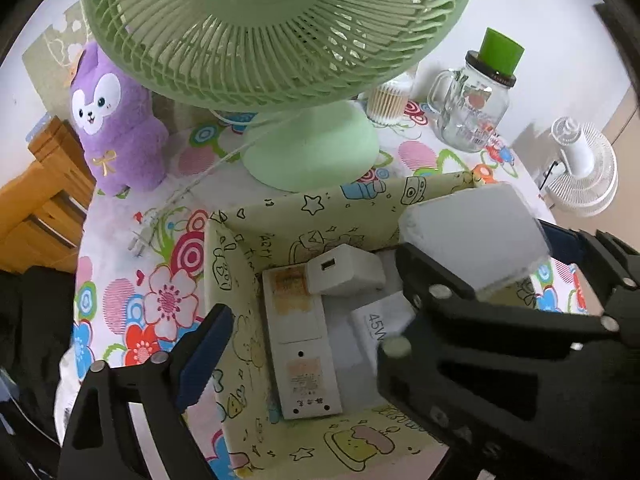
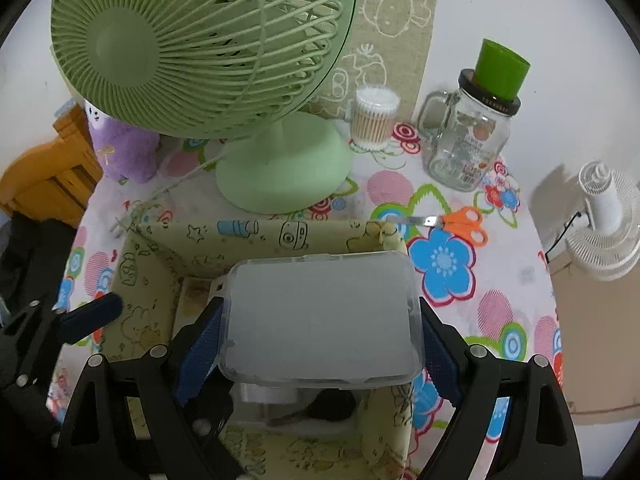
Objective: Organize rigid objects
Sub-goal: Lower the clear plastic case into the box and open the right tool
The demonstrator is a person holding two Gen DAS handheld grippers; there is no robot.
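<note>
- Right gripper: nearest the right wrist camera, its two blue-padded fingers are closed narrowly on the left and right sides of a clear plastic case, held level.
- Clear plastic case: it hangs over the open top of the patterned storage box, above the box's right half and not yet resting inside.
- Patterned storage box: in the left wrist view it already holds a long white power strip, a white charger lying on the strip's far end, and a white block marked 45W.
- Left gripper: its fingers stand wide apart and hold nothing; one blue pad sits at the box's left wall, while the other finger cannot be seen behind the right gripper.
- Table: covered by a flowered cloth, it carries a green fan beyond the box, a purple plush toy to the far left, a tub of cotton swabs, a glass jar with a green cup on top, and orange scissors just beyond the box's far right corner.
- Risks, as judged: the case looks about as wide as the free space, so it may catch on the box's right wall or settle tilted on the charger; the smooth sides could slip from the pads; the soft box wall may buckle if pressed.
</note>
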